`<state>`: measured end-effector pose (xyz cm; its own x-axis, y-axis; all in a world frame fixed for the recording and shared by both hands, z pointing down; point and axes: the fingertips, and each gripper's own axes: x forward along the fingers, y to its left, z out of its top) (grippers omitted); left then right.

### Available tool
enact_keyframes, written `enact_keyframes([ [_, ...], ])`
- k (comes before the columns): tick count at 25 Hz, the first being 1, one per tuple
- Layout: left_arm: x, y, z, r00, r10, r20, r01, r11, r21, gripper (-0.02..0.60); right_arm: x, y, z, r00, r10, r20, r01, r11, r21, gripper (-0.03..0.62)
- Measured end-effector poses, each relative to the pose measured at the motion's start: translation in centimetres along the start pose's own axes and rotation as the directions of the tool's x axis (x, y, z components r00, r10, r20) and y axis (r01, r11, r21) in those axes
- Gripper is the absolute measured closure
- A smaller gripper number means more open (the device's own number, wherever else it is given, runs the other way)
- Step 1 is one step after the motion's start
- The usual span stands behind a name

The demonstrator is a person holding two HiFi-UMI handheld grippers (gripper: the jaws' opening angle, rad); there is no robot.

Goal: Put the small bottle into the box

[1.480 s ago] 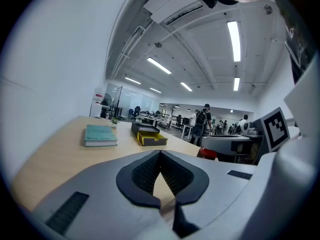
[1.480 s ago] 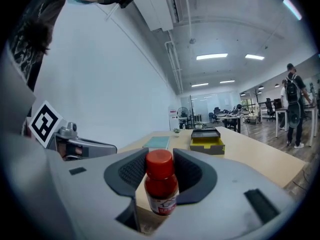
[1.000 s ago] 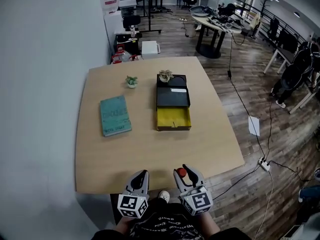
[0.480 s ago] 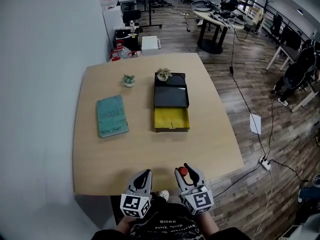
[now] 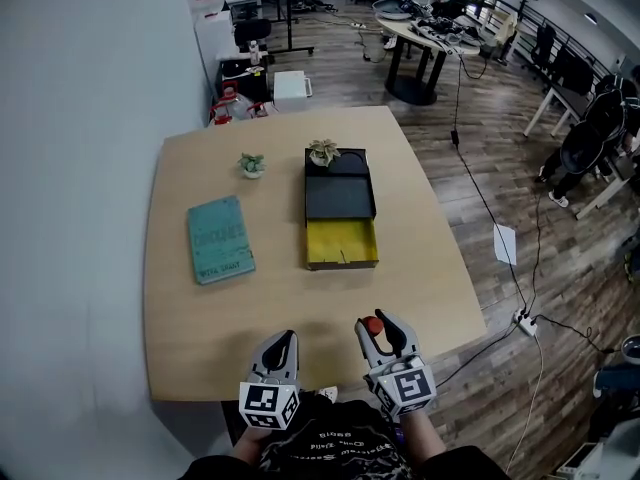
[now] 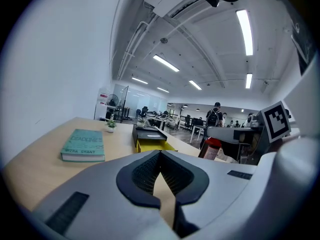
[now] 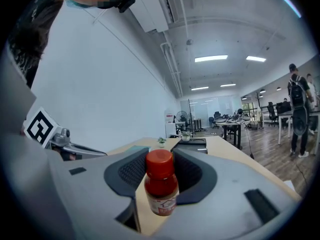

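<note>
Clamping the small red-capped bottle (image 7: 161,184), the right gripper (image 5: 381,326) hovers at the table (image 5: 200,338) edge; left gripper (image 5: 284,341) pinched together, empty.

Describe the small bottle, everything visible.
The small bottle has a red cap, a clear body filled with something red, and a pale label whose print is too small to read. It stands upright between the jaws of the right gripper, whose dark ribbed pads grip its sides. Its base looks clear of the tabletop. It is held over the near edge of the table, well short of the box.
</note>
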<state>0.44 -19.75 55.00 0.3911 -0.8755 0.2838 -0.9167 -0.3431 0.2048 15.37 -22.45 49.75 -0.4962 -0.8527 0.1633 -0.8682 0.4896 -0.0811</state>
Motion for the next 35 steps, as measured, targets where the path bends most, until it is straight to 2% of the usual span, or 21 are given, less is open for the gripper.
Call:
enact_keyframes([
  [5,0.7,2.1,0.0,0.999,0.042,-0.014,-0.042,0.999,-0.007,0.577,3.1,-1.4,2.4,0.999,0.006,0.036,-0.006,1.000,-0.017,0.436],
  [17,1.2,3.9,0.8,1.000,0.000,0.009,0.000,1.000,0.024,0.577,12.6,-2.1,5.5,0.995,0.073,0.070,-0.066,0.993,-0.098,0.434],
  [22,1.3,5.4,0.6,1.000,0.026,-0.008,-0.026,0.999,0.021,0.577,17.0,-2.7,6.0,0.994,0.090,0.067,-0.082,0.990,-0.117,0.434],
  [26,1.4,6.9,0.0,0.998,0.046,-0.039,-0.045,0.999,0.020,0.577,20.1,-1.7,5.0,0.990,0.142,0.024,-0.135,0.974,-0.183,0.434],
  [35,3.3,9.6,-0.6,0.992,0.088,-0.095,-0.089,0.996,-0.015,0.577,26.1,-2.8,0.8,0.976,0.205,-0.078,-0.215,0.962,-0.168,0.434],
])
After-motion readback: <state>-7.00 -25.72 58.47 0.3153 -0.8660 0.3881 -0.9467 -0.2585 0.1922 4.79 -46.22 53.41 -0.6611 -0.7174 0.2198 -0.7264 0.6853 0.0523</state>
